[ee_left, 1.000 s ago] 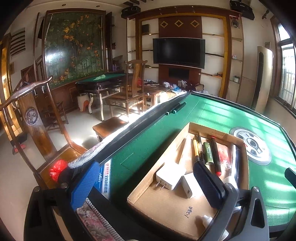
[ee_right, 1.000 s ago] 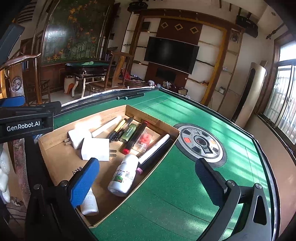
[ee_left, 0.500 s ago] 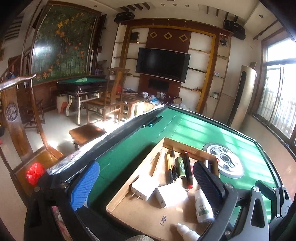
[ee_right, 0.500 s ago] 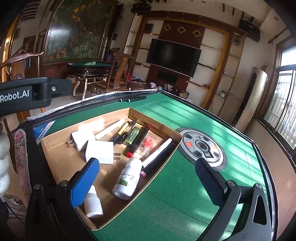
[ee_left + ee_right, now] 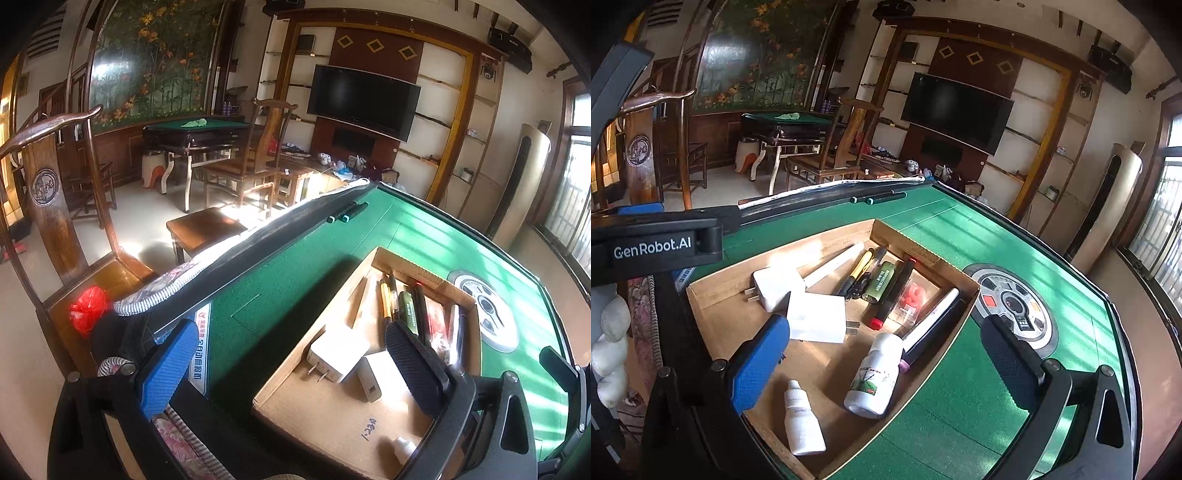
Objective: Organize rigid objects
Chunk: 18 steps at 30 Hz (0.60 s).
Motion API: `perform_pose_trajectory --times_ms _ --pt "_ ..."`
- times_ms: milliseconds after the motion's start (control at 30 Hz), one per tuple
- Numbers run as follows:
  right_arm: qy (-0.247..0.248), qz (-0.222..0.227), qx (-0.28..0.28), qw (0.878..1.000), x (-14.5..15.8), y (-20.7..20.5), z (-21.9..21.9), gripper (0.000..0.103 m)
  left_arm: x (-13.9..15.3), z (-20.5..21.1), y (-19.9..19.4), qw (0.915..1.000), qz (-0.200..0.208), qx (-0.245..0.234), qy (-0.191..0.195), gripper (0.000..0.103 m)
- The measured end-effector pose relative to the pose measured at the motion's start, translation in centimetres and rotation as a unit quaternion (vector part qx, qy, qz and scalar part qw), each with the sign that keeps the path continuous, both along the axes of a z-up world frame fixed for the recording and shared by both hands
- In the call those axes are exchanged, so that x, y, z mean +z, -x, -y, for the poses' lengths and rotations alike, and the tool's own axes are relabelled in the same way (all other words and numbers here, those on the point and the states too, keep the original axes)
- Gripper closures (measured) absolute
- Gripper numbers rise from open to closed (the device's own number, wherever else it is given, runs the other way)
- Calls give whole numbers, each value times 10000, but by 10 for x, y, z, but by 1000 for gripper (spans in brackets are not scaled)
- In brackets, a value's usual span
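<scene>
A shallow cardboard tray (image 5: 827, 236) lies on the green table. In it are two white chargers (image 5: 777, 286) (image 5: 816, 321), several pens, a green tube (image 5: 881, 280), a red-capped marker (image 5: 894, 295), a white bottle (image 5: 875, 376) on its side and a small dropper bottle (image 5: 801, 421). My right gripper (image 5: 886, 365) hangs open over the tray's near end, holding nothing. My left gripper (image 5: 293, 369) is open too, above the tray's near left corner (image 5: 258, 400) and a charger (image 5: 340, 352). Two dark markers (image 5: 347, 214) lie loose at the table's far edge.
A round control panel (image 5: 1015, 306) is set into the green felt to the right of the tray. A patterned cloth (image 5: 177, 280) runs along the table's raised left rim. A wooden chair (image 5: 48, 192) with a red bag (image 5: 86, 308) stands at the left.
The left wrist view swung right and back, then returned left, closer over the tray's corner. The right gripper drifted slightly nearer the tray. Both stayed open and nothing in the tray moved.
</scene>
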State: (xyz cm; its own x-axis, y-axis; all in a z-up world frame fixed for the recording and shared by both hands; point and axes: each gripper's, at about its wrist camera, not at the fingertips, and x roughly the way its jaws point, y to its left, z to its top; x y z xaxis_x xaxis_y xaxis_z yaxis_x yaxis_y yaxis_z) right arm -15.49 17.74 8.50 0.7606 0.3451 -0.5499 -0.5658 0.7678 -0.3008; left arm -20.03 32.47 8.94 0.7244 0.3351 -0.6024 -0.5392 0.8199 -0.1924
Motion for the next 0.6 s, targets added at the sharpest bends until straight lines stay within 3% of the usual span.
perform_pose_trajectory --times_ms 600 --pt "-42 -105 1 9999 -6 4 -5 0 -9 -2 -5 9992 -396 -7 100 1"
